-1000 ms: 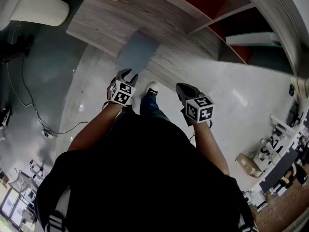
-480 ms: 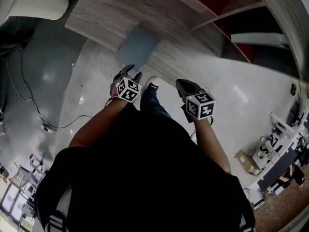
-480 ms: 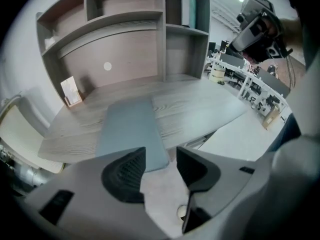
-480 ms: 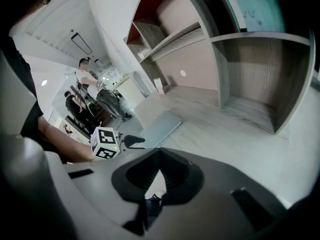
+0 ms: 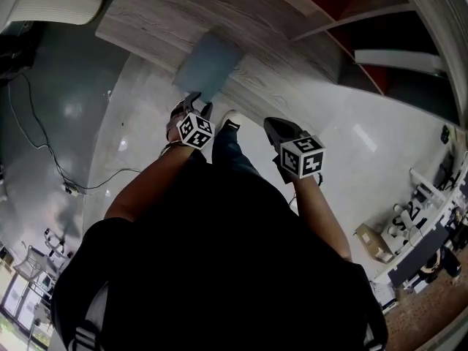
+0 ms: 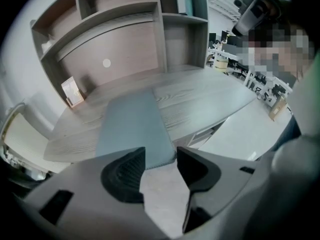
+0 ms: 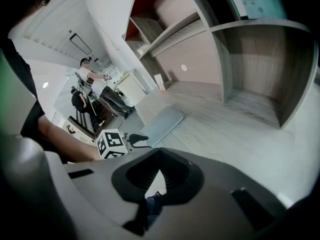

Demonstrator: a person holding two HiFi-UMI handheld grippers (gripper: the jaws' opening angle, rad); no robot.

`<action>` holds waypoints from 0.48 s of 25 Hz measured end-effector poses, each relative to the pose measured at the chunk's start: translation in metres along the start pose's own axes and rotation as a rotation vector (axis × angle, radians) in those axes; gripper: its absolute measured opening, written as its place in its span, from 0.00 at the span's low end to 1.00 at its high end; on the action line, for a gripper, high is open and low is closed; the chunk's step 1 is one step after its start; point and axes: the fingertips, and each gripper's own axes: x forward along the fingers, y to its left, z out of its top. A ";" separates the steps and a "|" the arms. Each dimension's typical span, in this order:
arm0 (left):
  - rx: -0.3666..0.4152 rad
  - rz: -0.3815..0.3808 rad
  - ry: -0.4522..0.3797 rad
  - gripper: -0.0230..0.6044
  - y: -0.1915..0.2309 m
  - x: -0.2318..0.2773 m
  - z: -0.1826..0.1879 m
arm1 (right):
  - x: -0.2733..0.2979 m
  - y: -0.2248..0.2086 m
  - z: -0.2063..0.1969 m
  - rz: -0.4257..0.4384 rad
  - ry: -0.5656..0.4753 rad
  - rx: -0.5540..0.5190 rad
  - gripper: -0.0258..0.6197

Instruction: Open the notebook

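Near notebook point(image 5: 208, 63) — left gripper point(image 5: 199, 104) pitched down, jaws just opening, empty

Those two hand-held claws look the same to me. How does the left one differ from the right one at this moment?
The left gripper has its jaws apart, having just been opening, with nothing between them; the right gripper has its jaws shut, tips touching. The left gripper hovers just short of the grey notebook, at its near edge; the right gripper hangs off to the side, away from it. Both are empty and carry a marker cube.
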 end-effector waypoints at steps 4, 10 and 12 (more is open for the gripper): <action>0.037 0.008 0.008 0.38 -0.001 0.002 0.003 | 0.001 -0.001 -0.004 0.004 0.008 0.004 0.04; 0.078 0.018 0.035 0.38 -0.002 0.006 0.002 | 0.003 0.002 -0.007 0.012 0.012 0.009 0.04; 0.090 0.020 0.043 0.38 -0.002 0.006 0.000 | 0.003 0.004 -0.006 0.015 0.012 0.005 0.04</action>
